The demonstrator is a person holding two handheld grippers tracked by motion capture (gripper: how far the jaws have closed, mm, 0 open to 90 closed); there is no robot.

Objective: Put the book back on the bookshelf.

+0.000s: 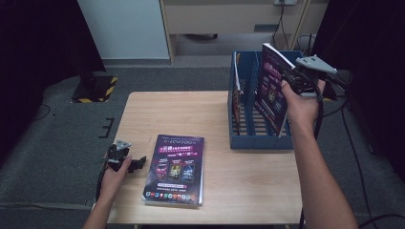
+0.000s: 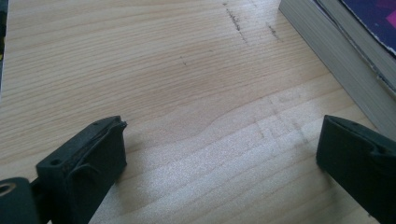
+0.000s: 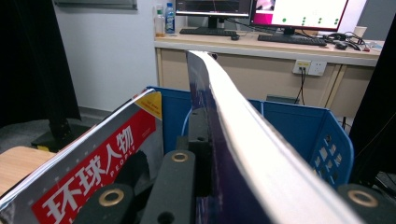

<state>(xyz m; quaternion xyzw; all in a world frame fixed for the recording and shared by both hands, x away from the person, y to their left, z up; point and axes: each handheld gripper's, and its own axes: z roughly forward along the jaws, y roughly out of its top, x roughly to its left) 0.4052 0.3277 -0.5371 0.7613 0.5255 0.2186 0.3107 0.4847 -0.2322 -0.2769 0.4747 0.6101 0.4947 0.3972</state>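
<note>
Right tongs (image 1: 292, 76) pinched the magazine (image 1: 272, 90) over the blue rack (image 1: 260, 140) at 2 o'clock. It looked thin and floppy, so grip near the spine. Left tongs (image 1: 125, 160) sat spread at 8 o'clock.

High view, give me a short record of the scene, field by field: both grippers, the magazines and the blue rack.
Right gripper: shut on purple-covered magazine, held upright over the rack
Blue plastic file rack: on the table's far right; red-and-white magazine stands inside
Left gripper: open, holds nothing, low over the light wooden table
Flat purple magazine stack: lies beside the left gripper
</note>
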